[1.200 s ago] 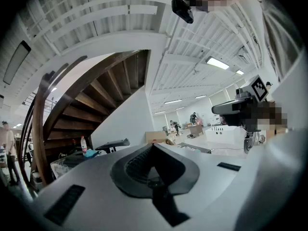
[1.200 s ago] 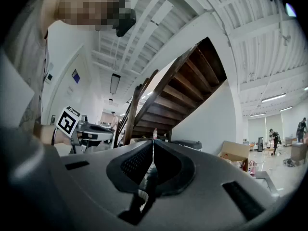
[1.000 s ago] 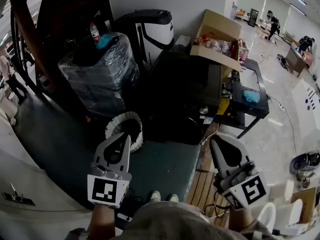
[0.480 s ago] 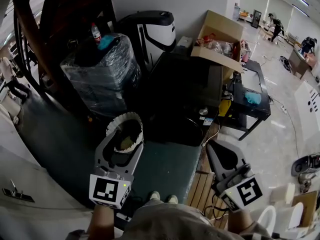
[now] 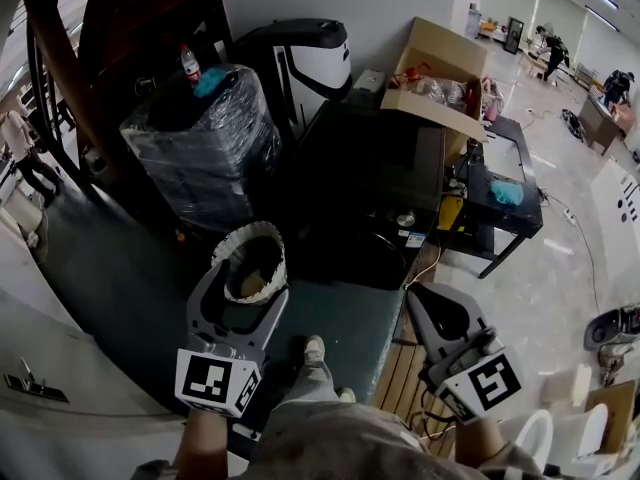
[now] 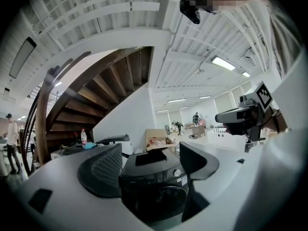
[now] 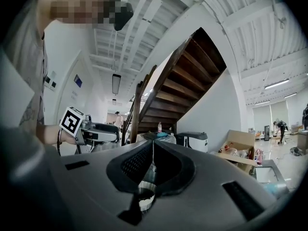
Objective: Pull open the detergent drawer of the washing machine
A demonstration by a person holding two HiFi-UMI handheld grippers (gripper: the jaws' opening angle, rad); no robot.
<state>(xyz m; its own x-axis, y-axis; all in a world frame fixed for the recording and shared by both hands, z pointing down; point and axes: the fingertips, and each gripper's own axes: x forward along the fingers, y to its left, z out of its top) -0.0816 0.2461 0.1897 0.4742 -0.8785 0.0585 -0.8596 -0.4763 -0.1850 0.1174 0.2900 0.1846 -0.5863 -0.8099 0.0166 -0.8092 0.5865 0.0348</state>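
Washing machine (image 5: 372, 183) ahead, well apart from right gripper (image 5: 424, 302)

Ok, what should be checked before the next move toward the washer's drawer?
1. Left gripper open, empty: ok; its jaws have just been opening, nothing between them.
2. Right gripper shut, empty: ok.
3. Washer within reach: not ok, it looks some way off.
4. Drawer closed: cannot tell, front too dark.
5. Way clear: not ok, white bin sits ahead of the left gripper.
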